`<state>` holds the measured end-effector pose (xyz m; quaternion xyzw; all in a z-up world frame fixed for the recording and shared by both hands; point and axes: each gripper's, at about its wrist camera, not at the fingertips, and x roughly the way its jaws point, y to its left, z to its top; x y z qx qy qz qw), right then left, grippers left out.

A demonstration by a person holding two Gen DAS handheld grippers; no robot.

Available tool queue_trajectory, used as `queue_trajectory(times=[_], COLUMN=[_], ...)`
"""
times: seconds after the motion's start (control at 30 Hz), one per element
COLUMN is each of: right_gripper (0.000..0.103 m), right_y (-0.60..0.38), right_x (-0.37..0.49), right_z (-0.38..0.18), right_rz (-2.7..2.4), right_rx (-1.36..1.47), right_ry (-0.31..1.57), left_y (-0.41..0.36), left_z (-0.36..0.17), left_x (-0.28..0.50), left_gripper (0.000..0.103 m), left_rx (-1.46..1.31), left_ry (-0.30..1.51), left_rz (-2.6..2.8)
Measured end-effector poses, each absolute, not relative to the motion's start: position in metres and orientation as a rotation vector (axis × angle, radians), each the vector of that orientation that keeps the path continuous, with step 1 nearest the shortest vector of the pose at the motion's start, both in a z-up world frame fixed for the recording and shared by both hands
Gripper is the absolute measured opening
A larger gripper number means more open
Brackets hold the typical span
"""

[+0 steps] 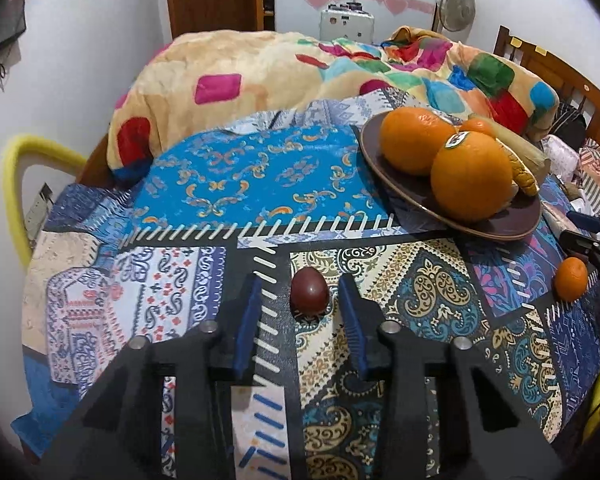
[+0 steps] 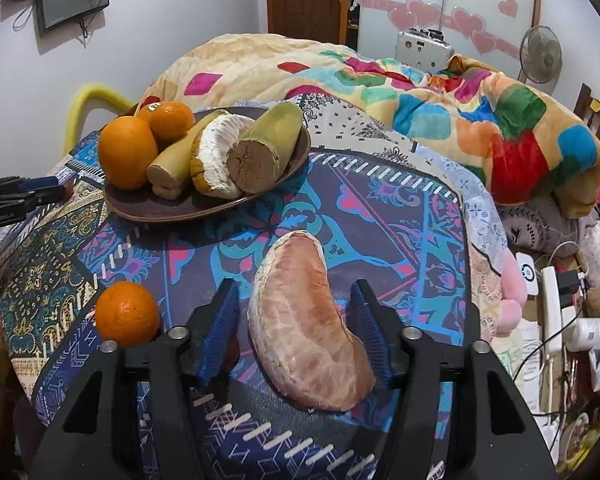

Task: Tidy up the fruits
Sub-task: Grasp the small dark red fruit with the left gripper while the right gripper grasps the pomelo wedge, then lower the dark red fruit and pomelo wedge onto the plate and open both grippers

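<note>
Patchwork bedspread, crumpled blanket behind

A: The patchwork cloth looks a matt printed weave, lightly creased; the brown plate near its far left corner is smooth and faintly glossy.

B: The oranges have dimpled, waxy peel, one with a shiny paper sticker; the dark red fruit is polished and smooth.

A: The peeled citrus segment shows a moist, veined membrane; the right gripper is matt black plastic with ribbed blue pads and dull metal pins; the blanket looks plush.
</note>
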<state>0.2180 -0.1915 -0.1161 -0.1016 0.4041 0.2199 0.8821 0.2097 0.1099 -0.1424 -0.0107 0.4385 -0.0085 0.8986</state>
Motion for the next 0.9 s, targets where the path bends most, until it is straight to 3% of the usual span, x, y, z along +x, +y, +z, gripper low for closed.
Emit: queue_trajectory(times=[0.23,0.4,0.9], right_gripper=[0.043,0.041,0.041], right_y=[-0.191,-0.193,-0.193], right_x=[0.219,0.221,0.215], right_z=[-0.119,-0.119,-0.094], right_rz=[0.484,0.489,0.466], right_rx=[-0.212,-0.196,-0.199], right_ry=[0.846,0.844,0.767], left_y=[0.108,0.106,0.091], left_z=[-0.147,-0.147,-0.111], left_x=[0.214,0.215,0.204], left_gripper=[0.031,0.018,0.018], left_rx=[-0.015,-0.002,0.024], left_ry=[0.926,0.921,0.824], left_rz=[-0.033,-0.038,-0.054])
